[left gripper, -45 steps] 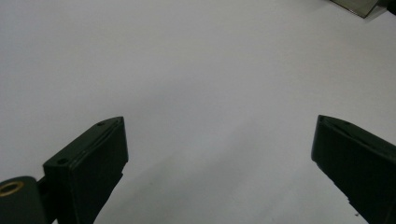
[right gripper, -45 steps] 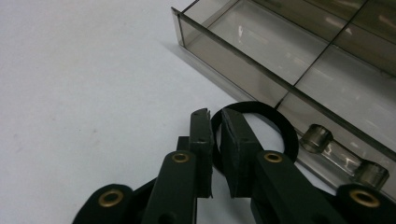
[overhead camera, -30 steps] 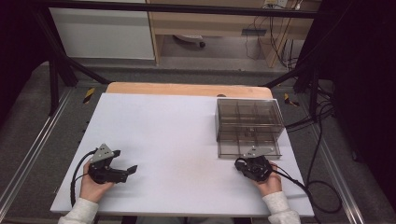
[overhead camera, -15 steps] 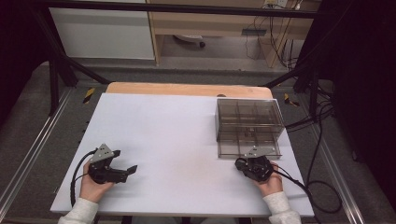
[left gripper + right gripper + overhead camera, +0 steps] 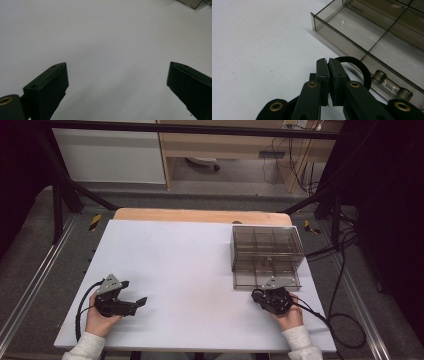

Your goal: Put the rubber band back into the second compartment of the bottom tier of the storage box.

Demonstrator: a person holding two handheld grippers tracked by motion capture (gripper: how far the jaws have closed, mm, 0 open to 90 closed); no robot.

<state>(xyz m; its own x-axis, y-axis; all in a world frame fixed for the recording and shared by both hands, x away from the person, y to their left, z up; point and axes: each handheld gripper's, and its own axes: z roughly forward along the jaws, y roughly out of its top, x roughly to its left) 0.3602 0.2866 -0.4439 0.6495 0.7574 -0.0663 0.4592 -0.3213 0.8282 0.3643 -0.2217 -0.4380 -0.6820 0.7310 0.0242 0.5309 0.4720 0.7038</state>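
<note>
Between the right gripper's [image 5: 328, 62] jaws sits a thin black ring [image 5: 359, 68], pinched flat: the pads are pressed together on its band, and the loop stands out beside them toward the box [image 5: 372, 37]. That smoky clear box has divided compartments, and its drawer is pulled open, its clear handle [image 5: 392, 86] just past the ring. In the high view the gripper rests at the box's front edge. The left gripper [image 5: 117, 85] hangs over bare white table [image 5: 100, 37], jaws wide apart, holding nothing. By my reading the ring is gripped and the drawer open; dropping it into a compartment and shutting the drawer remain.
</note>
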